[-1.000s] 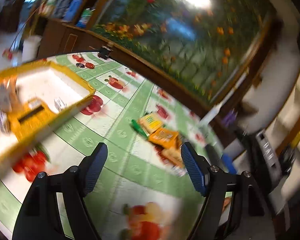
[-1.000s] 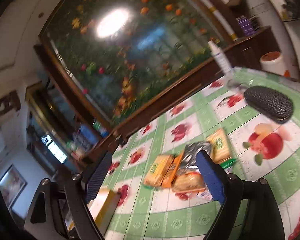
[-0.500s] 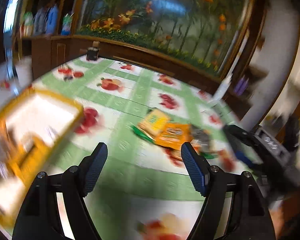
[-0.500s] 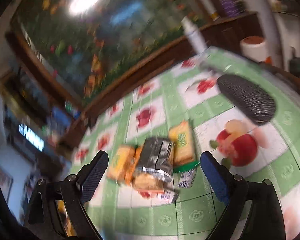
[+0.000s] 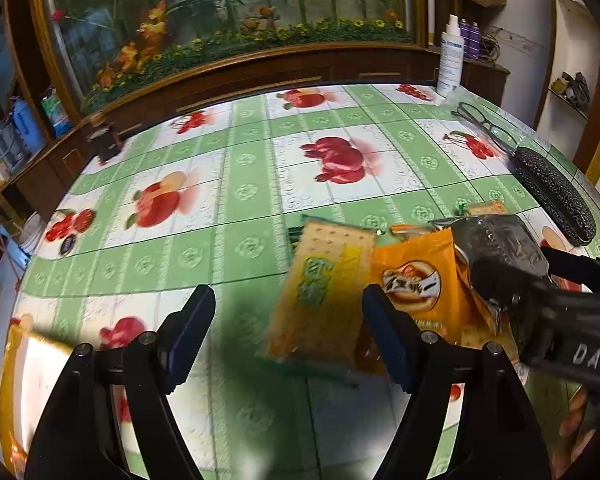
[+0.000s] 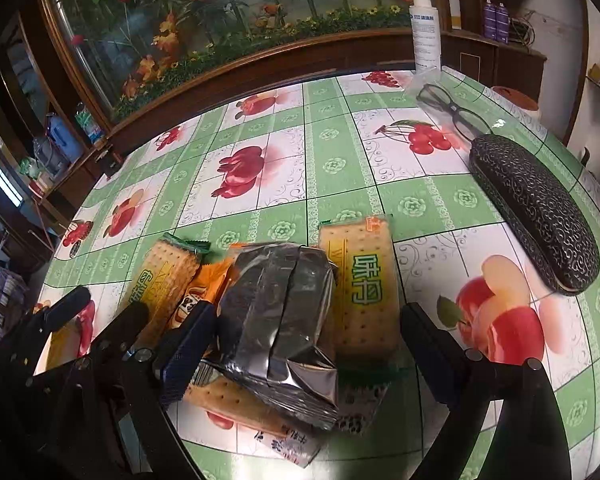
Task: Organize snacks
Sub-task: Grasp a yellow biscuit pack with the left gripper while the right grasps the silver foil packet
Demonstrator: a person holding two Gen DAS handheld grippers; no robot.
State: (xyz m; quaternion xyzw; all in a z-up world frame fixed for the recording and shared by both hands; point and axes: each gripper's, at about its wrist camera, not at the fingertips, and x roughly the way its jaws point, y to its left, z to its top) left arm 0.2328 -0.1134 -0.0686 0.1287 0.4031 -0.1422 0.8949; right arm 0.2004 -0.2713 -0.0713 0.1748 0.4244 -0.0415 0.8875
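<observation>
Several snack packs lie in a heap on the fruit-print tablecloth (image 5: 244, 192). My left gripper (image 5: 288, 336) is open above the heap's left end, with a yellow cracker pack (image 5: 324, 288) lying by its right finger. An orange pack (image 5: 416, 280) and a dark foil pack (image 5: 500, 248) lie to the right of it. My right gripper (image 6: 308, 352) is open around the foil pack (image 6: 284, 312), pads apart from it. Another yellow cracker pack (image 6: 364, 288) lies right of the foil, and one more cracker pack (image 6: 240, 400) sticks out underneath. The right gripper's body (image 5: 560, 308) shows in the left wrist view.
A yellow-rimmed tray (image 5: 24, 360) sits at the table's near left. A black glasses case (image 6: 536, 216), a pair of glasses (image 6: 452, 108) and a white spray bottle (image 6: 426, 20) occupy the right side. A planted glass display runs behind the table.
Both grippers have swung over to the snack heap and come lower. The left view rolled level and the tray slid off to the lower left. The jaws stayed equally wide.
</observation>
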